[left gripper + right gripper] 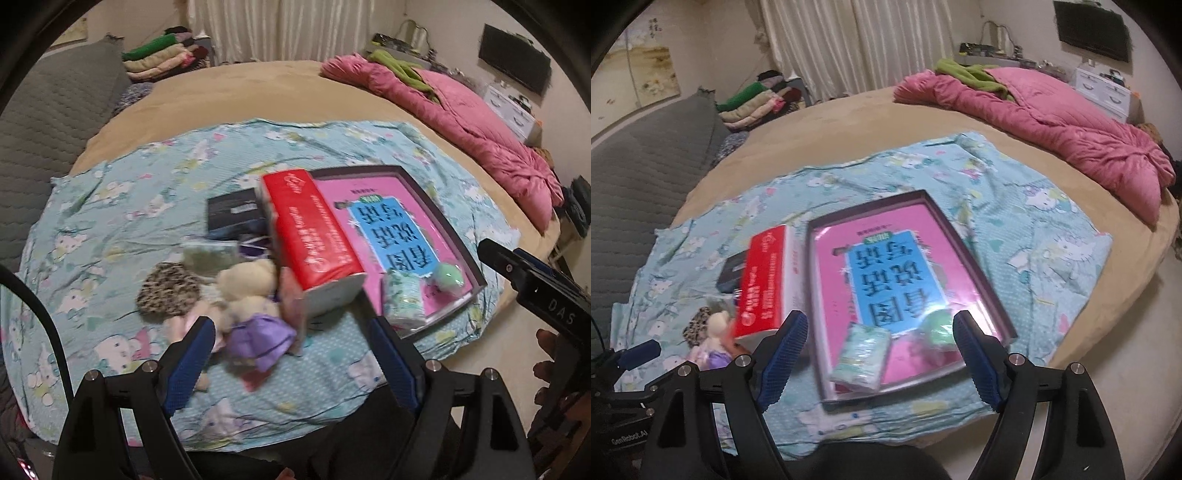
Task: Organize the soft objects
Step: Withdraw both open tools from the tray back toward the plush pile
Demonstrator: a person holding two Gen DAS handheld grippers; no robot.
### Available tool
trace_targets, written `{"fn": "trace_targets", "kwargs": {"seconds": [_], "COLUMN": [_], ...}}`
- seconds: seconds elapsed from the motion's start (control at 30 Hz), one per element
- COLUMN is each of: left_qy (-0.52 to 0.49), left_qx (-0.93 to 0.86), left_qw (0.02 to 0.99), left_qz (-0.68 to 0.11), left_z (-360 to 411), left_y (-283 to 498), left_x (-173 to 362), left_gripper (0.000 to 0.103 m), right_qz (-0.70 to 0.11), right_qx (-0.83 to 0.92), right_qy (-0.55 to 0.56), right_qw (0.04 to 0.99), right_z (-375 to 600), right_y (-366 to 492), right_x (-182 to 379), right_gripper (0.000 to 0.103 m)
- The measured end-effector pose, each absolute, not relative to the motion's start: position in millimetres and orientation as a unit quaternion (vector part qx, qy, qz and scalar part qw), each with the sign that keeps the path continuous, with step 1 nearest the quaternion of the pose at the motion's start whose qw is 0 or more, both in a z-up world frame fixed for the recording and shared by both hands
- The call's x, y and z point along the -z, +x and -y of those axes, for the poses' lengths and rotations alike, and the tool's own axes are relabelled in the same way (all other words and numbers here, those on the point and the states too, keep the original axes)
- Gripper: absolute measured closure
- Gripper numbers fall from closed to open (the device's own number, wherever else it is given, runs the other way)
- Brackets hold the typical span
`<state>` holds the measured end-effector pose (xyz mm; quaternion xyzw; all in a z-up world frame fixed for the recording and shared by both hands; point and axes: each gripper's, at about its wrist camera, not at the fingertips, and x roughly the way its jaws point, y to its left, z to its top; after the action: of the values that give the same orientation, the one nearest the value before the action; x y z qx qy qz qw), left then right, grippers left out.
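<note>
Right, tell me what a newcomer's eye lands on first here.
First, the big pink book lying in a dark shallow tray on the light blue cartoon cloth. Next, the red tissue box beside the tray, tilted over a plush doll in a purple dress. Behind, a crumpled pink quilt sprawls over the tan bed.

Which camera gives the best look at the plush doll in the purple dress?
The left wrist view: the plush doll lies near centre, head and purple dress both visible, beside the red tissue box. The right wrist view shows only a small blurred part of it at the lower left, beside that box.
</note>
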<state>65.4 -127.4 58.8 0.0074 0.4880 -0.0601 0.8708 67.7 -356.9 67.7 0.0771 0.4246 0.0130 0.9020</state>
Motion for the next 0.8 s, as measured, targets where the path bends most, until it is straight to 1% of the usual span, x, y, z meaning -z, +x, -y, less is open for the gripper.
{"fn": "trace_targets", "kwargs": {"seconds": [0.8], "left_qy": [-0.051], "left_qx": [-0.008], "left_qw": [0.883], "left_qz": [-0.467], "left_z": [13.7], "left_y": [26.4], "left_x": [-77.4], "left_gripper": [0.018], "right_qz": [-0.397], "right_qx": [-0.102], "right_qy": [0.027], "right_qw": [0.912], "right_z": [242.5], "right_y": [49.1], "right_x": [-104.2], "right_gripper": [0.02]}}
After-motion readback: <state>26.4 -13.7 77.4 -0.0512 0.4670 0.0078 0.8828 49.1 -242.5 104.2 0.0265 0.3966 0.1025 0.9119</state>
